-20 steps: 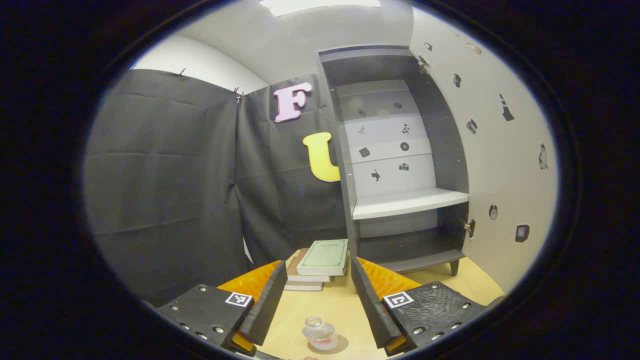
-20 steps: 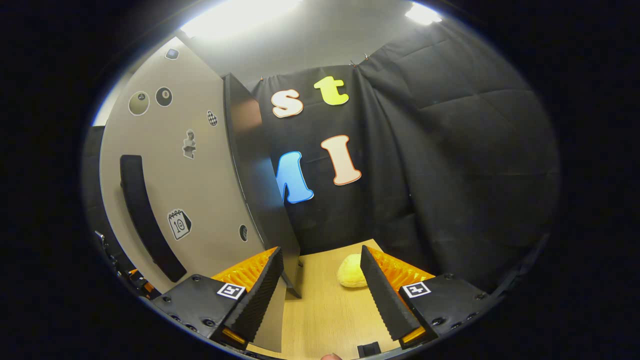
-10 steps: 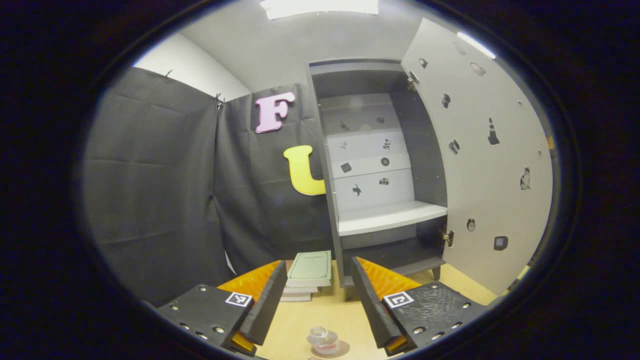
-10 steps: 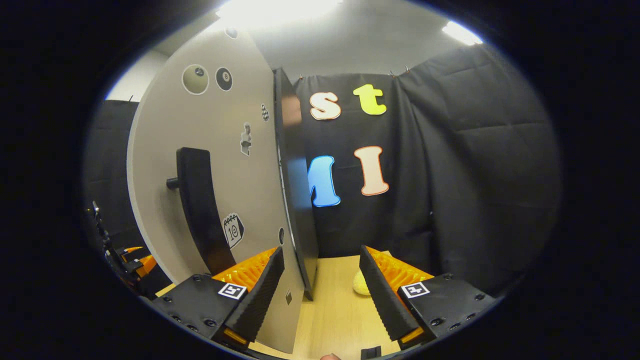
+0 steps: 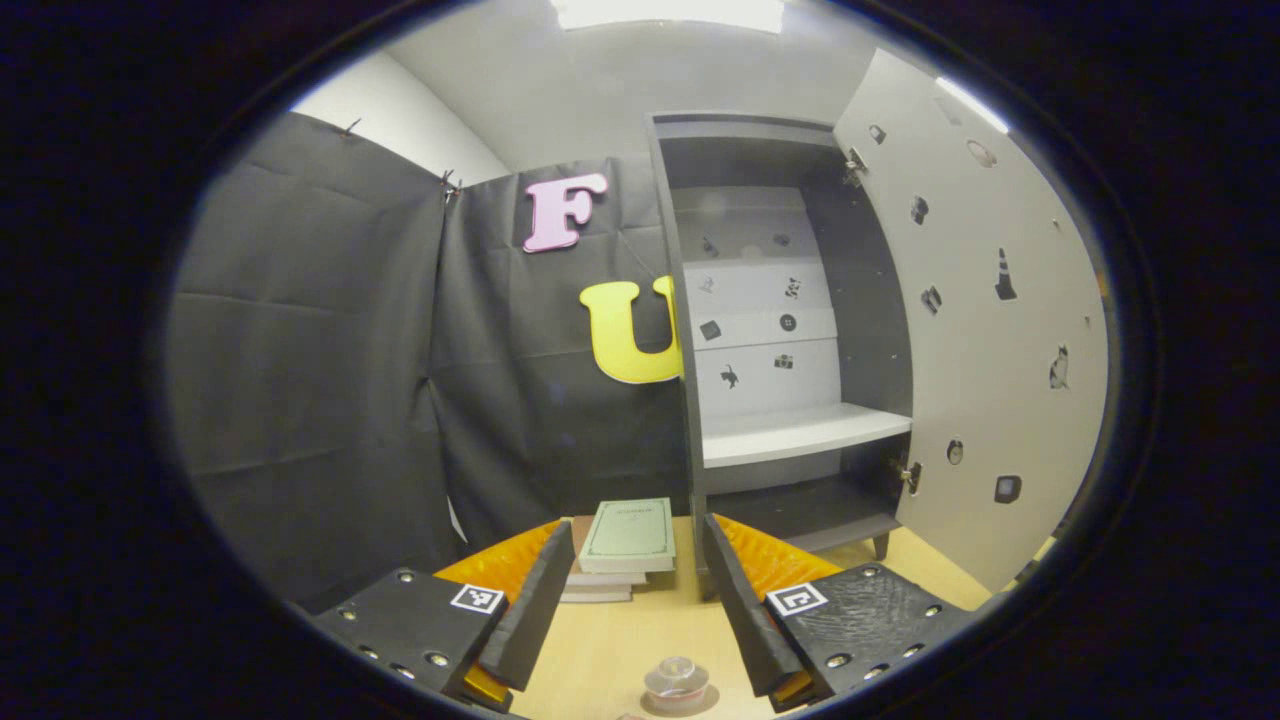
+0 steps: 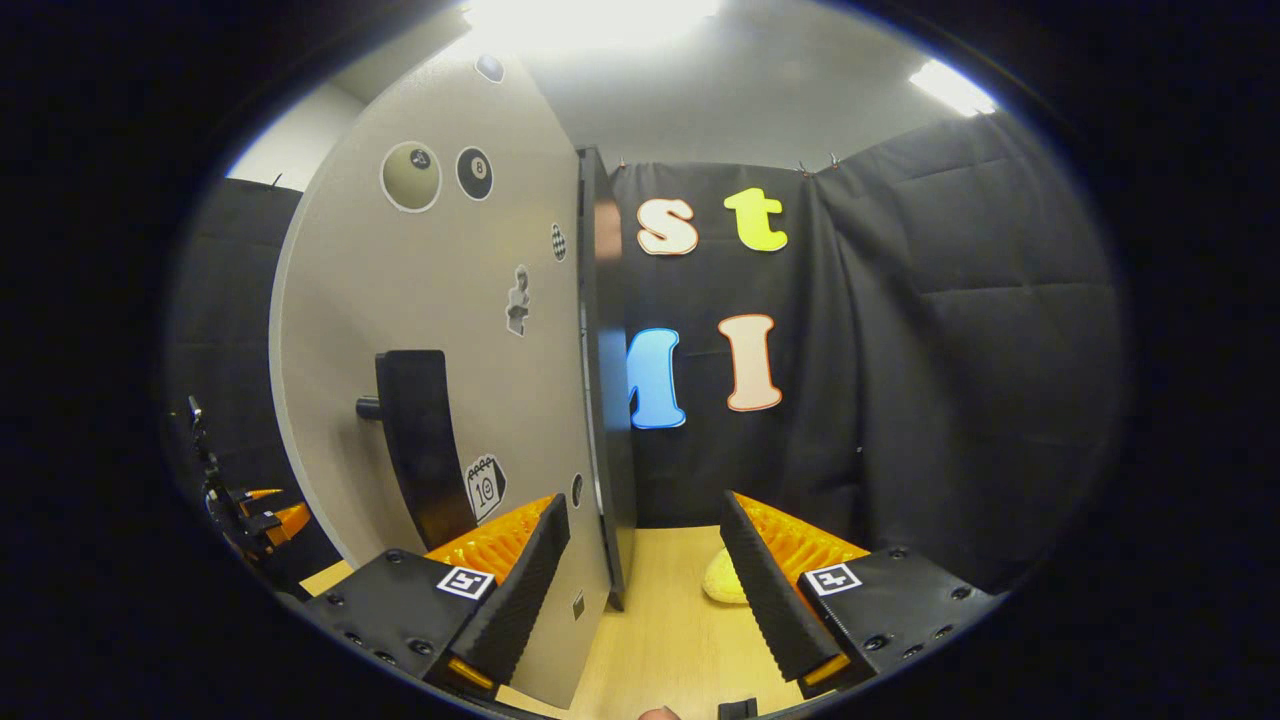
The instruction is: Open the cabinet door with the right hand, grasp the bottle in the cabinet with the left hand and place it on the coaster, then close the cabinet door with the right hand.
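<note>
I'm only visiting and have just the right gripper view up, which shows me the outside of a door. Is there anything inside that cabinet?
Observer: No. The left gripper view looks into the open cabinet, and its white shelf is bare.
Visitor: Where is the bottle, then?
Observer: The small clear bottle stands on the table, low between the fingers of the left gripper, which are spread apart and not touching it.
Visitor: Anything else over there?
Observer: A stack of books with a green one on top lies on the table just left of the cabinet.
</note>
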